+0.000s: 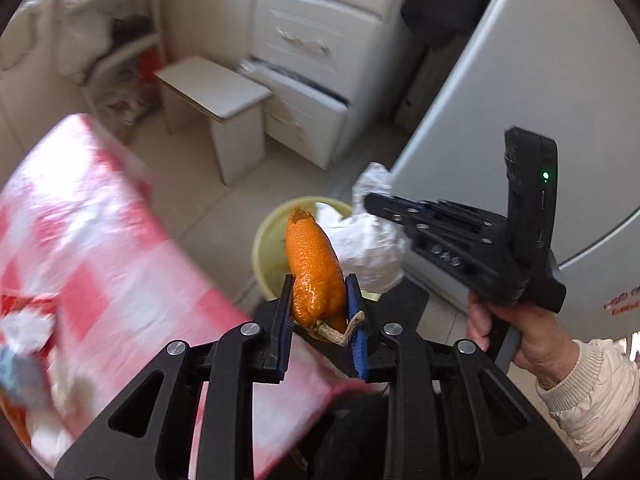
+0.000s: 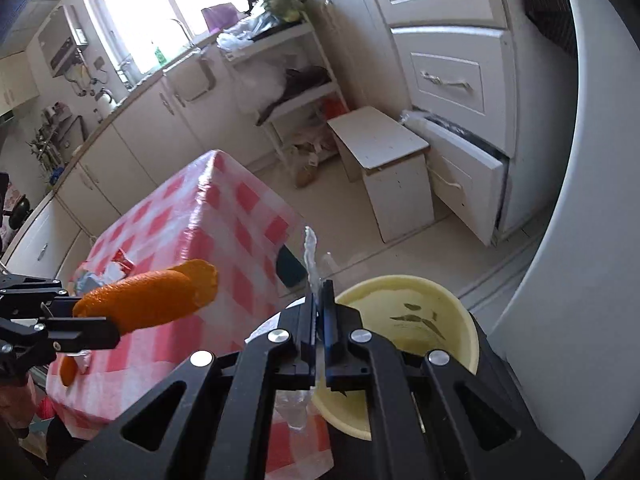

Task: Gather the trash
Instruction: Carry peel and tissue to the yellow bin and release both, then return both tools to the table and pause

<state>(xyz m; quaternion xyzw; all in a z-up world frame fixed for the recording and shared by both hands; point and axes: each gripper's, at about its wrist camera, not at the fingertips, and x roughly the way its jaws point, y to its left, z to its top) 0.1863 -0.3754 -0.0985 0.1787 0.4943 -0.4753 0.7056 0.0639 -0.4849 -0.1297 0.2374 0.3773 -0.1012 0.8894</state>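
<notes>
Kitchen; left gripper [image 1: 319,294] jaws clamp orange peel [image 1: 315,269]; right gripper [image 2: 320,300] jaws pinch plastic wrap [image 2: 311,256]

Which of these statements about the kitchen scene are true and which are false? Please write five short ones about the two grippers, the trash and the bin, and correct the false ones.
1. The left gripper holds an orange peel. True.
2. The right gripper is wide open and empty. False: it is shut on a crumpled white wrapper.
3. The yellow bin stands on the floor beside the table. True.
4. The tablecloth is plain blue. False: it is red and white checked.
5. The orange peel already lies inside the bin. False: it is gripped above it.
</notes>
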